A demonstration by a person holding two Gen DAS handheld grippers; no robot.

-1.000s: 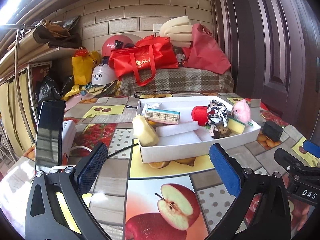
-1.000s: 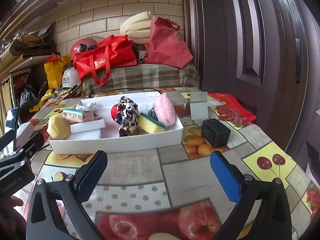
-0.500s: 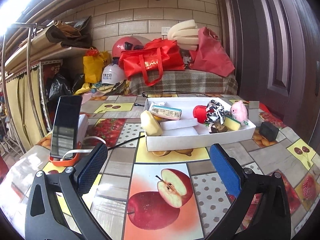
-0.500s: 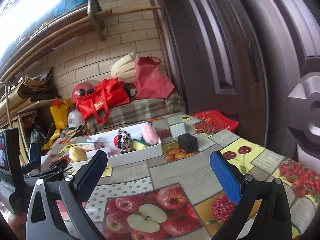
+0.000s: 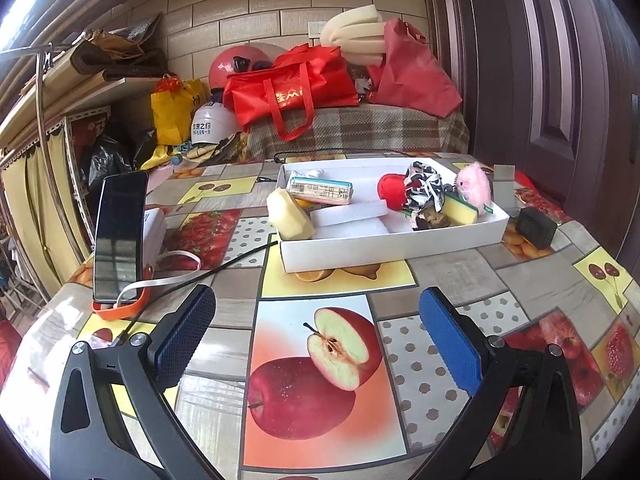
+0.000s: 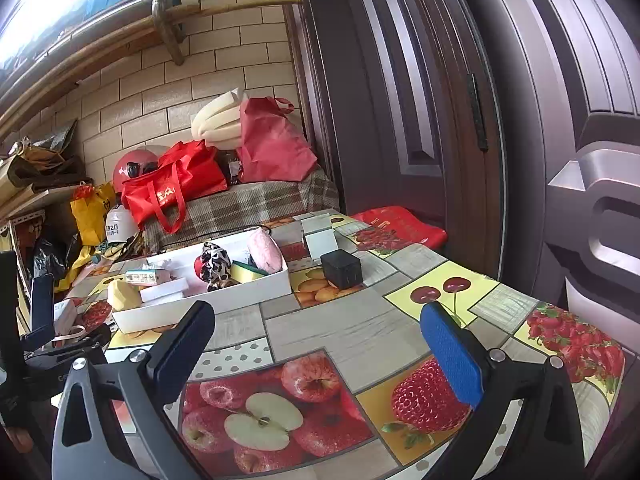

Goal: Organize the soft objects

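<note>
Here both tools stand with fingers spread wide and nothing between them. The left gripper (image 5: pixel 316 332) hangs above the fruit-print tablecloth (image 5: pixel 332 380), well short of the white tray (image 5: pixel 384 246); the right gripper (image 6: pixel 316 348) hovers over the same cloth, further back from the tray and angled toward the door side.

The soft things sit gathered in the tray. A yellow sponge (image 5: pixel 289 216) leans over its near left corner, partly outside the rim. Two white foam strips (image 5: pixel 348 214) lie side by side in the middle, with a tissue pack (image 5: pixel 322 191) behind them. Toward the right end sit a red ball (image 5: pixel 390 192), a black-and-white patterned scrunchie (image 5: pixel 424 190), a green-backed yellow scouring sponge (image 5: pixel 462 208) and a pink fluffy toy (image 5: pixel 474 184), packed close and touching.

A black cube (image 5: pixel 536 226) rests on the cloth just beside the tray's right end. A phone (image 5: pixel 120 236) stands upright in an orange holder at the table's left.
</note>
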